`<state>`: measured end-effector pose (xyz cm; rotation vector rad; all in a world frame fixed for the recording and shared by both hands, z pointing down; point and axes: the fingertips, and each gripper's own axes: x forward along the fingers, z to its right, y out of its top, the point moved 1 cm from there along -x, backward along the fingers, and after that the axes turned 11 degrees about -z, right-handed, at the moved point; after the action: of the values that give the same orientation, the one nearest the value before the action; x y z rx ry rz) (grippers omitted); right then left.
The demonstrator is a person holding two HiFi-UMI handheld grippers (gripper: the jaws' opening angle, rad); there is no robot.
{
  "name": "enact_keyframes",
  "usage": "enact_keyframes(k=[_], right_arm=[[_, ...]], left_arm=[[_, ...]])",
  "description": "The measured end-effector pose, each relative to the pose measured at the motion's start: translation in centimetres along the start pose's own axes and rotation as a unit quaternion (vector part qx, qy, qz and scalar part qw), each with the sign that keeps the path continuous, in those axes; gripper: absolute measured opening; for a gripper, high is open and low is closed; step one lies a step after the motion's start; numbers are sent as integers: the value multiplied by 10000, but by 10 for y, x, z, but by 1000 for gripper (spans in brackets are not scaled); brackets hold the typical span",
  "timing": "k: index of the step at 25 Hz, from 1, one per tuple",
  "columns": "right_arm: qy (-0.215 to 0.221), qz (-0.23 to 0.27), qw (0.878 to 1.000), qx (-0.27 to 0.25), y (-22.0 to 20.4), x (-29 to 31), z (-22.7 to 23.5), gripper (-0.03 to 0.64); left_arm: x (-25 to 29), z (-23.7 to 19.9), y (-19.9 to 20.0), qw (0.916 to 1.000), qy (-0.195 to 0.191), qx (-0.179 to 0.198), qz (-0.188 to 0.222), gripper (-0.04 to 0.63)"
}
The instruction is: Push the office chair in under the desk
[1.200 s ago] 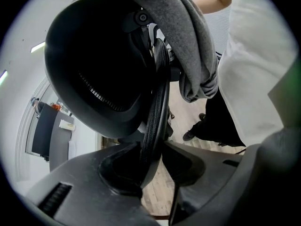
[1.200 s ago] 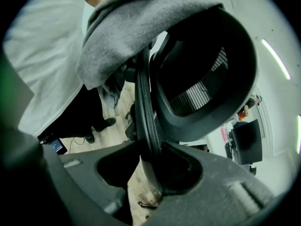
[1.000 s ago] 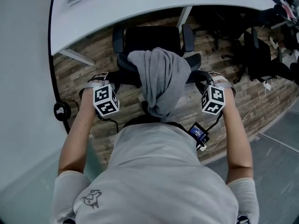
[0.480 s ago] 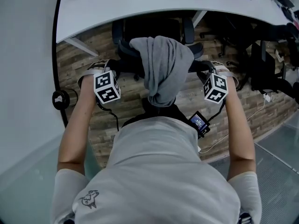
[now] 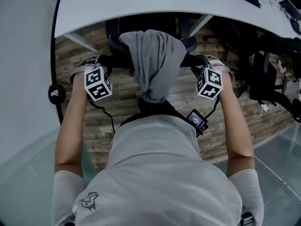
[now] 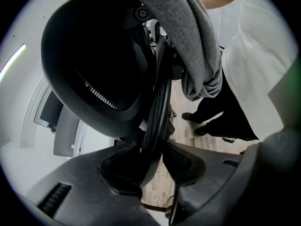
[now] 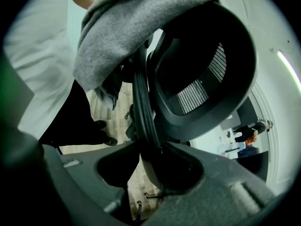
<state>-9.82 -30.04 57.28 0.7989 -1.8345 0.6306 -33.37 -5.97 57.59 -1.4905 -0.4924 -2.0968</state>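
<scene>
**A:** Where is the chair (image 5: 117, 60) standing?

**B:** It is facing the desk (image 5: 141, 4). Its seat and armrests are lying in shadow under the white top. The backrest is standing just outside the desk's edge, on the person's side.

**A:** What is the left gripper (image 6: 154, 147) doing?

**B:** It is pointing steeply down at the left end of the backrest. Its jaws are standing partly apart and pressing on the thin black rim (image 6: 159, 93) of the backrest, which is running up between them.

**A:** And the right gripper (image 7: 149, 149)?

**B:** It is doing the same at the right end. In the right gripper view the rim is passing between the two jaws, and they are clamping it from both sides at a middling width.

**A:** Is anything hanging on the chair?

**B:** A grey sweater (image 5: 155, 60) is draping over the middle of the backrest, between the two grippers. It is hanging down toward the person.

**A:** How is the person standing?

**B:** The person is standing right behind the chair on the plank floor (image 5: 113, 121), with both arms reaching forward, one to each end of the backrest.
</scene>
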Motion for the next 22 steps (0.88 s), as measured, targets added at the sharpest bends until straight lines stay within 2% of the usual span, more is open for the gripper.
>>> enact_keyframes(k=[14, 22], right_arm=[[105, 153, 9993, -331, 18, 37, 87, 147], [125, 313, 9986, -409, 46, 53, 121, 146]], left_arm=[[25, -68, 1, 9987, 52, -403, -307, 152], [42, -110, -17, 9974, 92, -566, -430, 158]])
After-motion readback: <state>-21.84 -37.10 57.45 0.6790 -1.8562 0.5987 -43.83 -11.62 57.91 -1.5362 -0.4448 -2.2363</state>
